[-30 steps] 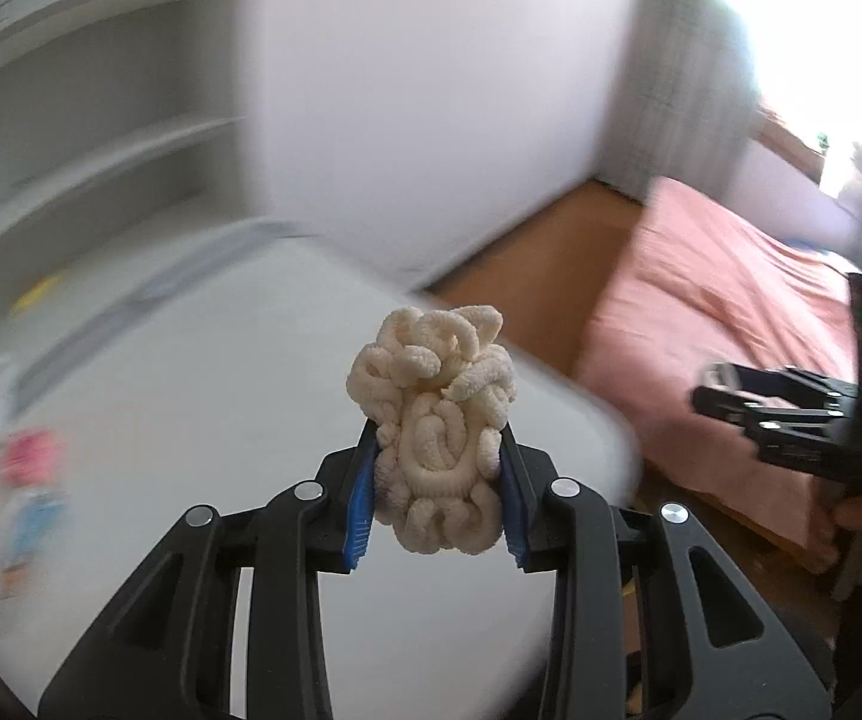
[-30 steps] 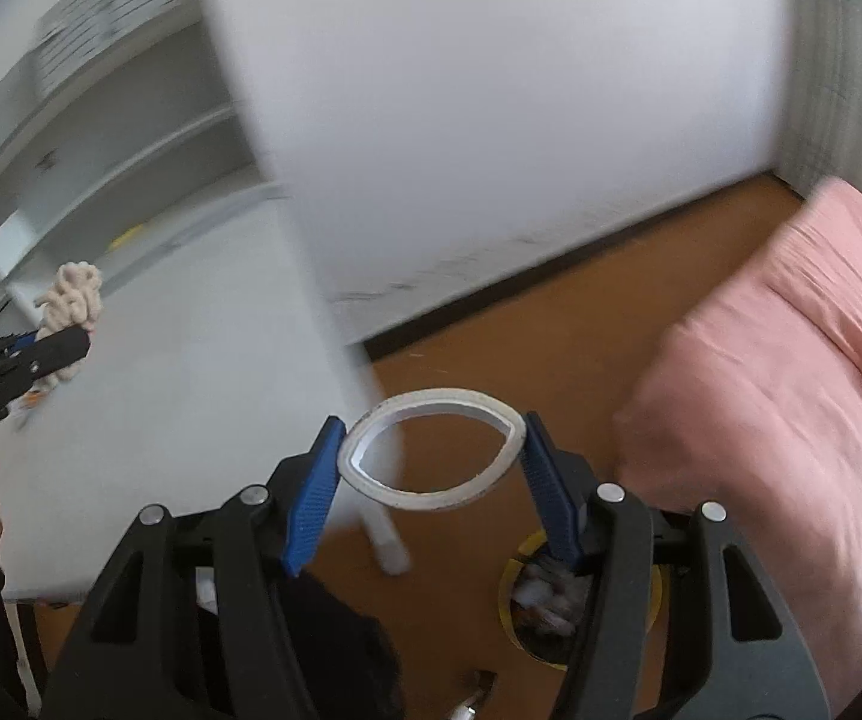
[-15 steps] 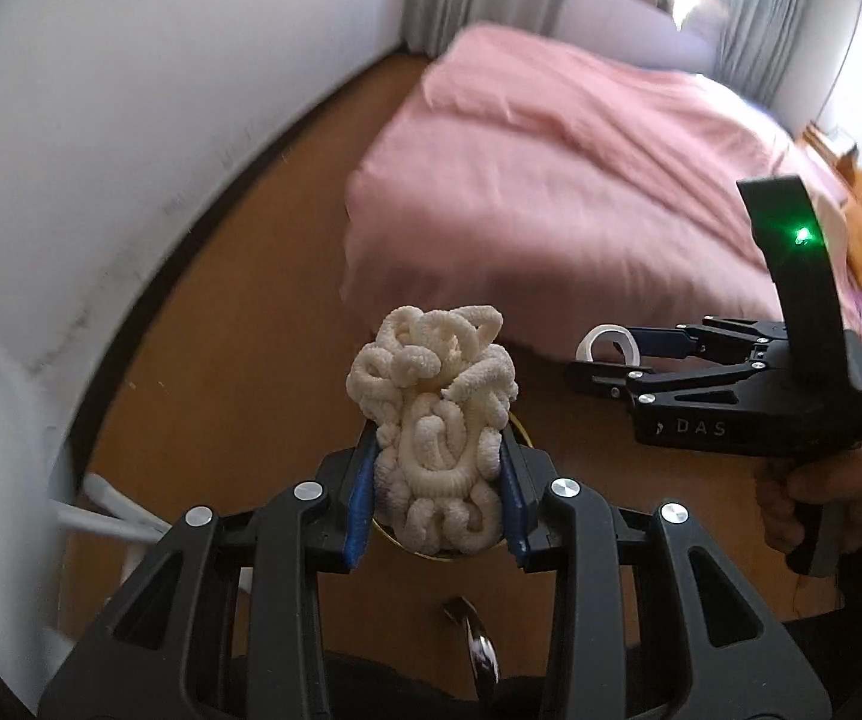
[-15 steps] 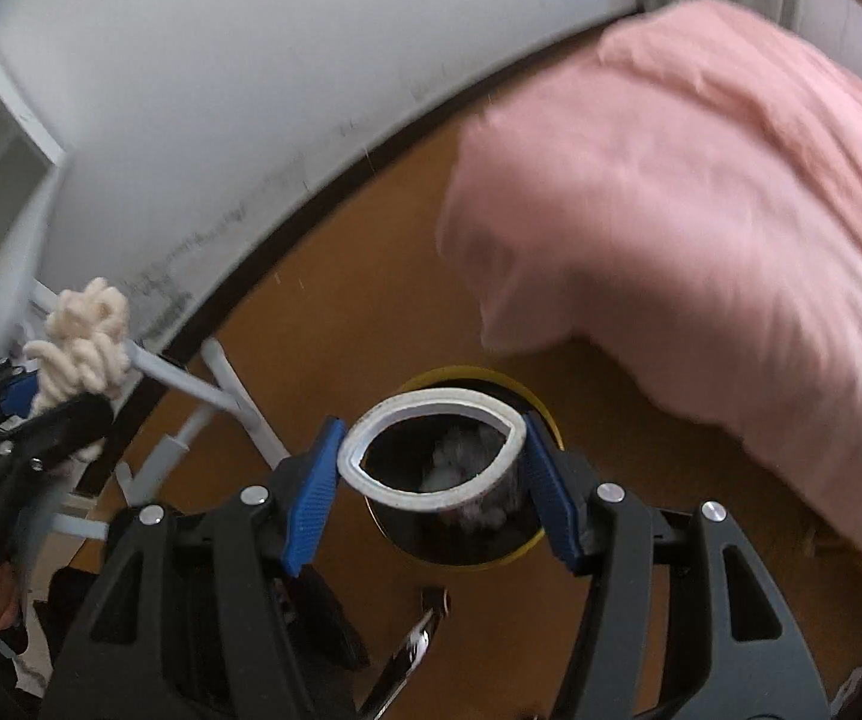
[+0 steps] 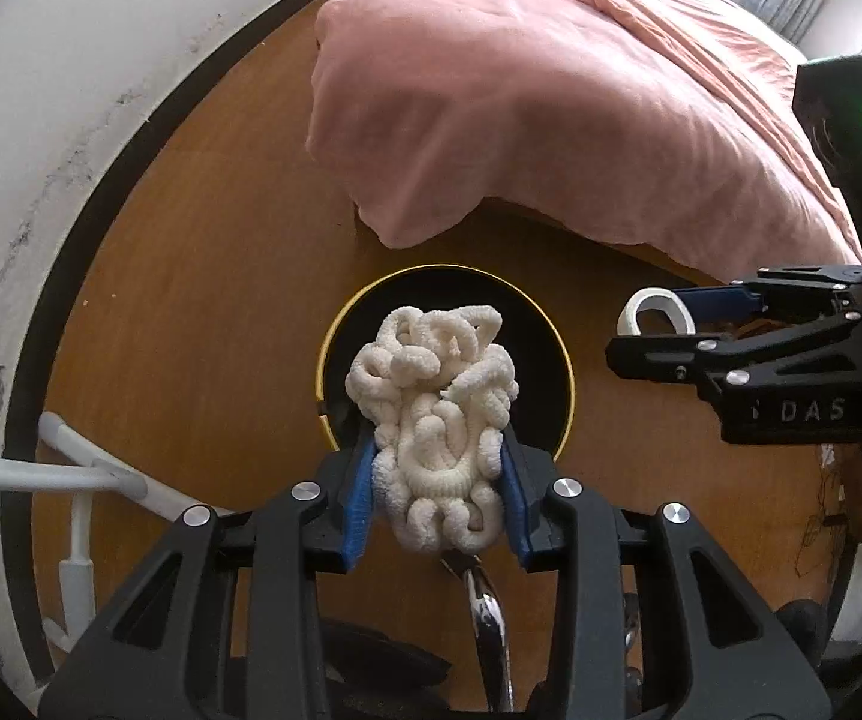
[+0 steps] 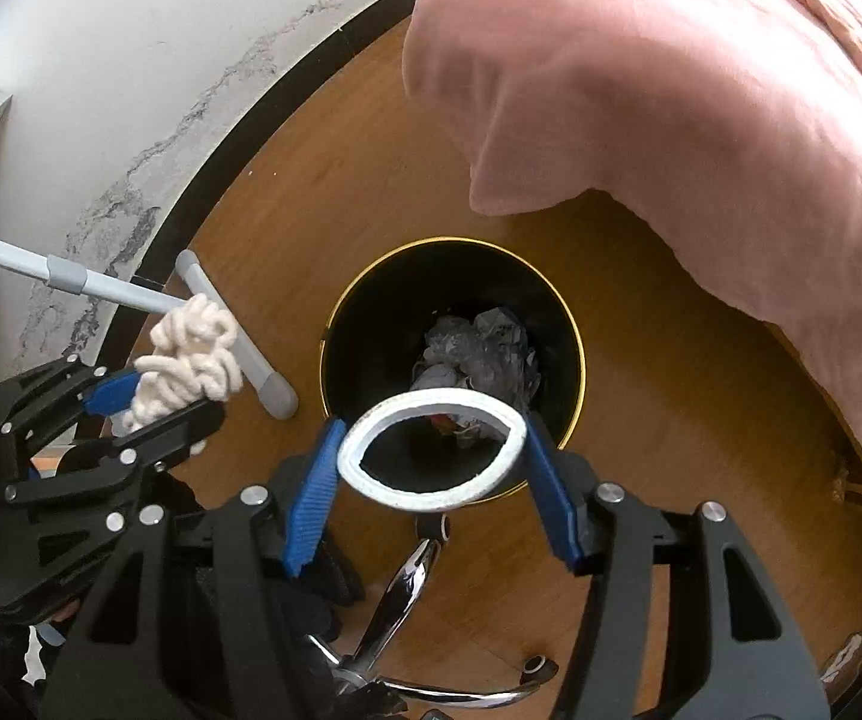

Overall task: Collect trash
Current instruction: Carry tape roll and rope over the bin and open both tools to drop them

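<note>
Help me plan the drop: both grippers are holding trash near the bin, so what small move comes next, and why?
Probably open the right gripper: its white ring seems to hang over the bin's near rim, above crumpled paper. The left gripper holds the cord bundle.

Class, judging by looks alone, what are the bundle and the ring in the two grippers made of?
Bundle: seemingly soft cotton-like cord, matte cream, with a fuzzy looped surface. Ring: possibly foam or rubber, matte white; it is squashed into an oval.

- Pink duvet (image 5: 550,102) hangs over the bed's edge above the wooden floor (image 6: 323,192).
- White table legs (image 6: 131,294) near the scuffed wall (image 5: 41,120).
- Chrome chair base (image 6: 395,600) below.
</note>
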A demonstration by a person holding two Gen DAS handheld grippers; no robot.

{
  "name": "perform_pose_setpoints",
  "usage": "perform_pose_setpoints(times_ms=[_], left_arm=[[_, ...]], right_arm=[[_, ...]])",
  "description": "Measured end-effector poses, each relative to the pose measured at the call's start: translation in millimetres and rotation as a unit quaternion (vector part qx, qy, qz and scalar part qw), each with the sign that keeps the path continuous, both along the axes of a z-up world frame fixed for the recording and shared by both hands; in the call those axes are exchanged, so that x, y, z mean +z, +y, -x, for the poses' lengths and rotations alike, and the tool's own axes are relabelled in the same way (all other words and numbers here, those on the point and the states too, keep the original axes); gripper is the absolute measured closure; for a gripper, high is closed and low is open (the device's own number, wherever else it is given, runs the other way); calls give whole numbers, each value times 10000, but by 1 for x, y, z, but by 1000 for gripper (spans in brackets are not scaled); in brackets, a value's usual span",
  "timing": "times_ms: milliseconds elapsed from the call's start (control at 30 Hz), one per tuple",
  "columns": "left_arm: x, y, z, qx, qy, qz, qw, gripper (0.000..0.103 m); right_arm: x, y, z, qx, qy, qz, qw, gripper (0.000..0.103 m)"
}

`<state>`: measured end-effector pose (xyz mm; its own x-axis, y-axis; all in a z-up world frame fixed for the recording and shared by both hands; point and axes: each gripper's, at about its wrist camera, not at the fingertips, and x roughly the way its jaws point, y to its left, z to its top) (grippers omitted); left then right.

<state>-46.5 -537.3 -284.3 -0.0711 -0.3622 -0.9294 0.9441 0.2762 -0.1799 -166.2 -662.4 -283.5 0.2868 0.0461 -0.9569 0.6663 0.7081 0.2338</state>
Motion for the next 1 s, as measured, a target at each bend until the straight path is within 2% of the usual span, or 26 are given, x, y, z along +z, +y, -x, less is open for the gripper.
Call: perform_pose_setpoints(times_ms=[67,200,500,600,733,933,1000], left_arm=[[2,-3,3,-43,3,5,10000,65],[5,-10,8,-117,37,101,9999,46],[18,-6,13,-223,-91,197,9995,43],[30,0,13,-206,-96,275,9994,36],[55,10,15,-231,-217,482,9983,34],[110,36,13,-113,-302,1004,9944,28],[132,47,13,-78,-347,1199,9921,26]], right_arm=[[0,-1,2,-35,-9,3,10000,45],[5,-11,10,-185,-98,-18,9998,45],[13,-19,18,-298,-188,19,9994,45],[15,-18,16,-243,-217,47,9995,45],[20,-14,13,-165,-243,111,9995,45],[39,-9,2,-10,-353,270,9990,43],[47,-5,-3,48,-411,347,9985,33]])
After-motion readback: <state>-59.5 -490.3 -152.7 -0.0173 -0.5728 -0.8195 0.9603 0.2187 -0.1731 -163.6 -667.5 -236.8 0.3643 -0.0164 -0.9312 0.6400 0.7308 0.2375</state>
